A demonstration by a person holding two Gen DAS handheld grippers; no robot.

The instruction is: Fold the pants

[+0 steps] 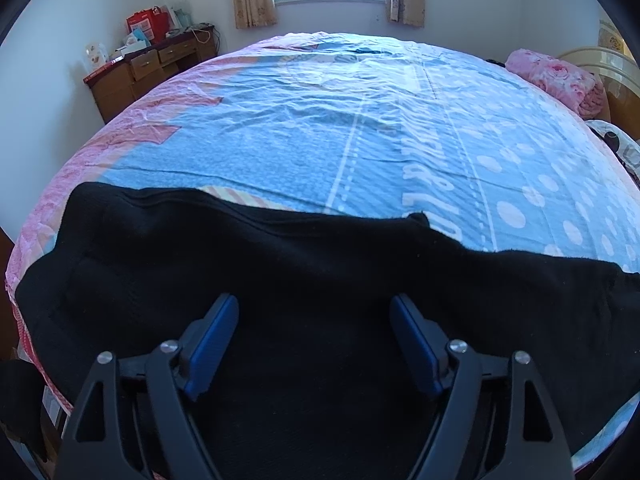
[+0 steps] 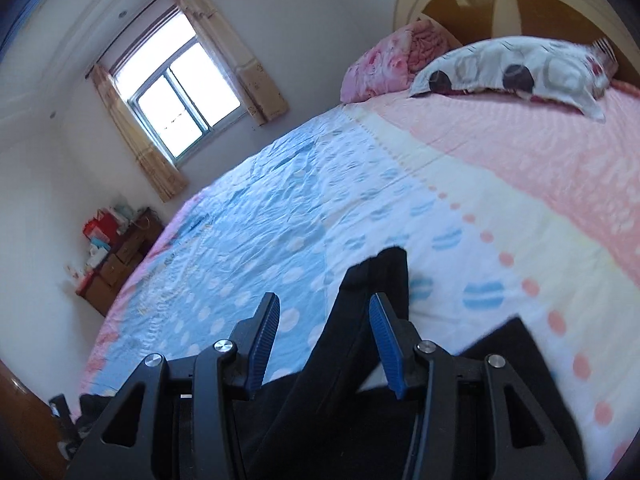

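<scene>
Lying crosswise along near bed (image 1: 280,128) edge: black pants (image 1: 320,272).

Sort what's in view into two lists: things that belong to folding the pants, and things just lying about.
Belongs to the job:
black pants
left gripper, open over them
right gripper, open
bedspread they lie on

Just lying about:
pink blanket
spotted pillow
wooden dresser
red bag
</scene>
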